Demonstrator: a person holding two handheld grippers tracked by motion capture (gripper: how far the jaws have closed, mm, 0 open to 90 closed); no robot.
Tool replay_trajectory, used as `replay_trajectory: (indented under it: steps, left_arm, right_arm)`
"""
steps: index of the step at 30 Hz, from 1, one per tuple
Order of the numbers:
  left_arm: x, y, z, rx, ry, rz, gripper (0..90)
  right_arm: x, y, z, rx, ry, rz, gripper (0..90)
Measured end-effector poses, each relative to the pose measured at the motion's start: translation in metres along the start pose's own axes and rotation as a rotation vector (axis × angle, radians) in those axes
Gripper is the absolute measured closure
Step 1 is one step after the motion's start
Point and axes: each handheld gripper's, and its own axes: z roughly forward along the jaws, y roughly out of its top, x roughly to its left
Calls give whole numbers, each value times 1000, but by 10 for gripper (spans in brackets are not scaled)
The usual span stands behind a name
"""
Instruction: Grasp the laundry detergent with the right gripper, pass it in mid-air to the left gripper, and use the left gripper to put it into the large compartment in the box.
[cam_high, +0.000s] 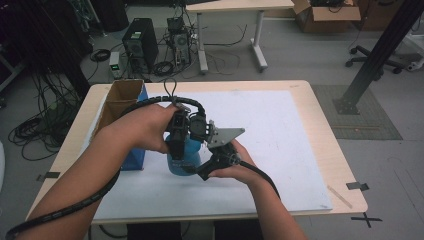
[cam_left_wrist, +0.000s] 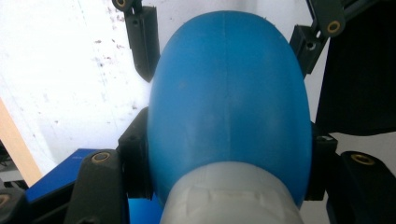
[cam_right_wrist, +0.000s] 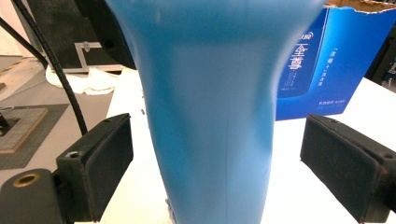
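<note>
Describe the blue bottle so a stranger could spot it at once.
Start at the white mat on the wooden table. Near its left-centre, right of the open blue carton, stands the blue bottle. It alone is smooth, rounded plastic, clamped in the left gripper.

Laboratory or workshop: computer towers and tangled cables on the floor, cardboard boxes, worktables.

The left tongs clamp a blue bottle just above its whitish cap, over the white surface.
</note>
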Motion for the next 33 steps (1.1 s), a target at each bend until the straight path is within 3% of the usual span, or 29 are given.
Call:
replay_trajectory:
  steps: [14, 18, 21, 27, 33]
  left_arm:
    - [6, 4, -5, 2, -31, -23, 381]
    - [10, 4, -11, 14, -54, -78, 381]
    - [14, 2, -15, 22, -84, -112, 381]
    - [18, -1, -22, -9, -82, -143, 380]
    - [21, -6, -29, -43, -141, -219, 380]
  right_arm:
    - [-2, -2, -12, -34, 26, 28, 1]
    - [0, 0, -25, -25, 21, 6, 1]
    - [-1, 4, -40, -1, 6, -15, 2]
    - [-9, 17, -69, 52, -26, -44, 1]
    - [-20, 34, -89, 188, -20, -72, 6]
